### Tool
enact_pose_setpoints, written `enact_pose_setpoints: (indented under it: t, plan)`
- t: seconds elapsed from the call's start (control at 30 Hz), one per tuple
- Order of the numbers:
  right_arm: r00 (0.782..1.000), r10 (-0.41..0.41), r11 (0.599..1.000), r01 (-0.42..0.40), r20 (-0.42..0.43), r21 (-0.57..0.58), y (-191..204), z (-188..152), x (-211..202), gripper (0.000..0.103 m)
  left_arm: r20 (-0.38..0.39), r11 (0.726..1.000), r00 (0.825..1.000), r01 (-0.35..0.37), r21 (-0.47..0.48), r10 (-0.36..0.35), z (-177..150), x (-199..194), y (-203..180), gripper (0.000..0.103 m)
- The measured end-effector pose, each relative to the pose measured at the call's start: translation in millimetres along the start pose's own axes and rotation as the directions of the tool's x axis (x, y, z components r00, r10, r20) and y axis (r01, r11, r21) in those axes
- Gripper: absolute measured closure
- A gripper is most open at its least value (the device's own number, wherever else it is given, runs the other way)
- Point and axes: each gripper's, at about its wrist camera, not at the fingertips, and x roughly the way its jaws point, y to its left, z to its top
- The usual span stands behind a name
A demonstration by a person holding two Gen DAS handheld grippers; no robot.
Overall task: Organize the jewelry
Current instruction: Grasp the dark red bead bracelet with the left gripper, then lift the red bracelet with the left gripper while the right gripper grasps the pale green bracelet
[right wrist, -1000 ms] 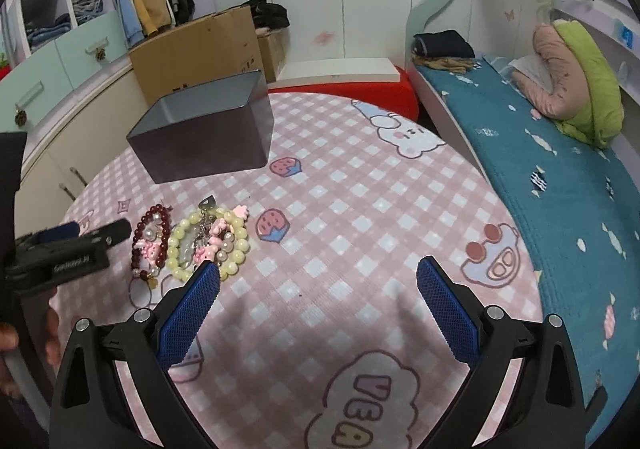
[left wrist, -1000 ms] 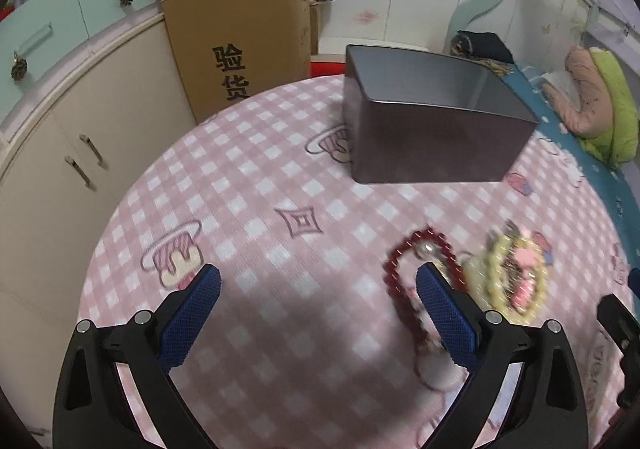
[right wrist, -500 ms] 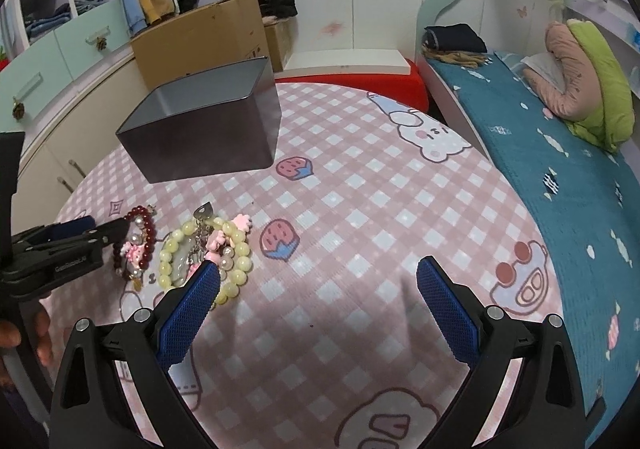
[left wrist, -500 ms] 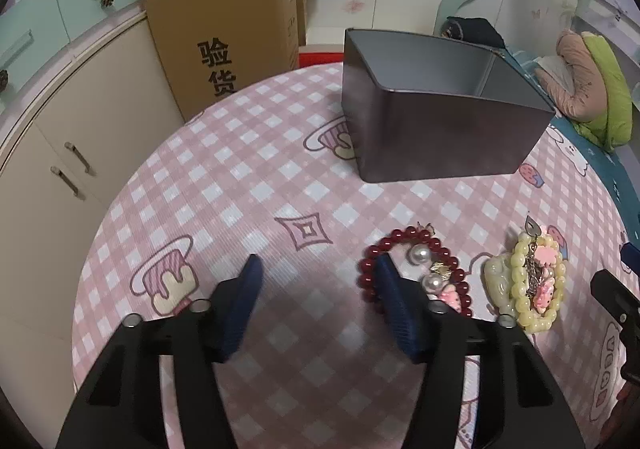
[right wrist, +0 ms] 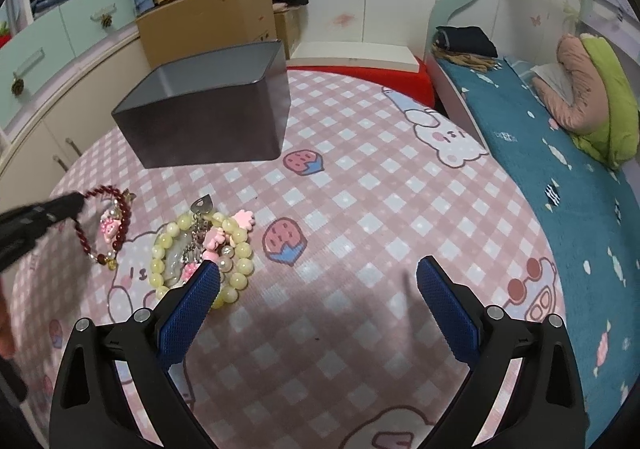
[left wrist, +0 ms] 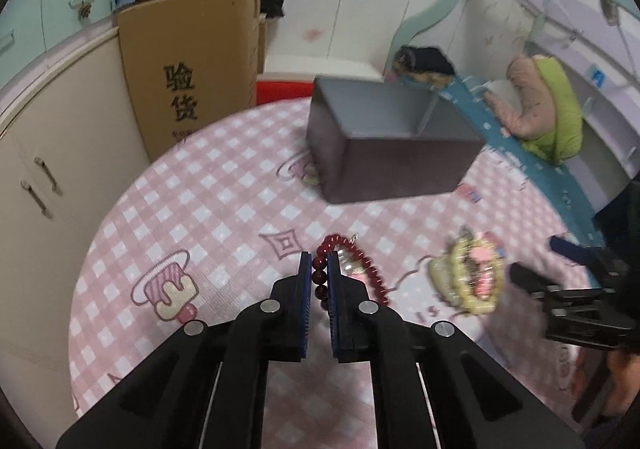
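My left gripper (left wrist: 319, 269) is shut on the red bead bracelet (left wrist: 370, 273), pinching its near side; the bracelet hangs a little lifted off the pink checked tablecloth (left wrist: 224, 201). In the right wrist view the red bracelet (right wrist: 116, 221) dangles from the left gripper's tips (right wrist: 64, 205). A pile of yellow-green bead bracelets with pink charms (right wrist: 204, 249) lies to its right, also in the left wrist view (left wrist: 466, 275). My right gripper (right wrist: 318, 281) is open and empty, its left finger just over the pile's near edge. A dark grey open box (right wrist: 204, 117) stands behind.
A cardboard box (left wrist: 192, 61) and cream cabinets (left wrist: 40, 153) stand beyond the table's left edge. A bed with a teal cover (right wrist: 560, 177) and pillows runs along the right. The grey box also shows in the left wrist view (left wrist: 384, 145).
My left gripper closed from wide open onto the red bracelet and started raising it. My right gripper stayed open and moved left toward the yellow-green bead pile.
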Motion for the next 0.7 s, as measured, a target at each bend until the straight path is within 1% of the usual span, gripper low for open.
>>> enact_pose_setpoints:
  t: [0.13, 0.17, 0.2, 0.23, 0.27, 0.33, 0.43, 0.47, 0.5, 0.57, 0.63, 0.7]
  plan:
    - [1.0, -0.004, 1.0, 0.003, -0.012, -0.023, 7.0, 2.7, 6.4, 0.008, 0.033, 0.999, 0.999, 0.04, 0.002, -0.04, 0.6, -20.3, -0.9, 0.097]
    - [1.0, -0.012, 0.999, 0.012, -0.017, -0.03, 8.4, 3.2, 8.2, 0.016, 0.039, 0.999, 0.998, 0.051, 0.004, -0.051, 0.5, -24.3, -1.5, 0.097]
    - [1.0, -0.016, 0.999, 0.015, -0.025, -0.035, 9.3, 3.6, 10.3, 0.029, 0.044, 0.998, 0.997, 0.063, 0.006, -0.063, 0.3, -28.4, -1.9, 0.097]
    - [0.999, 0.003, 0.999, -0.004, -0.039, -0.032, 9.4, 3.8, 12.6, 0.054, 0.047, 0.997, 0.996, 0.072, 0.007, -0.072, -0.3, -31.5, -2.3, 0.097]
    - [0.999, 0.005, 0.999, -0.006, -0.044, -0.032, 10.0, 4.2, 13.8, 0.061, 0.048, 0.997, 0.996, 0.08, 0.012, -0.08, -0.3, -33.9, -2.8, 0.097]
    - [0.999, -0.003, 0.999, 0.001, -0.046, -0.043, 12.4, 5.5, 14.1, 0.061, 0.055, 0.996, 0.994, 0.09, 0.01, -0.09, 0.1, -38.0, -1.0, 0.097]
    - [0.998, 0.005, 0.999, -0.008, -0.055, -0.05, 13.7, 6.1, 14.9, 0.061, 0.053, 0.993, 0.992, 0.117, 0.01, -0.118, 0.6, -40.6, -0.6, 0.097]
    - [0.998, 0.011, 0.999, -0.014, -0.058, -0.051, 13.5, 6.6, 15.2, 0.063, 0.051, 0.992, 0.991, 0.125, 0.011, -0.125, 0.7, -40.7, -0.7, 0.097]
    - [0.998, 0.029, 0.998, -0.032, -0.061, -0.048, 13.2, 7.2, 15.6, 0.066, 0.05, 0.991, 0.989, 0.136, 0.01, -0.136, 1.3, -41.4, -1.2, 0.097]
    - [0.997, 0.049, 0.997, -0.052, -0.058, -0.053, 13.7, 7.7, 15.6, 0.086, 0.05, 0.988, 0.986, 0.157, 0.01, -0.157, 2.4, -43.2, -2.4, 0.097]
    - [0.996, 0.059, 0.996, -0.063, -0.062, -0.06, 15.5, 8.4, 15.6, 0.091, 0.056, 0.986, 0.984, 0.169, 0.019, -0.169, 3.6, -46.1, -4.8, 0.097]
    - [0.997, 0.064, 0.996, -0.067, -0.052, -0.062, 17.4, 8.8, 13.1, 0.092, 0.066, 0.984, 0.982, 0.173, 0.035, -0.175, 4.9, -51.5, -8.3, 0.097]
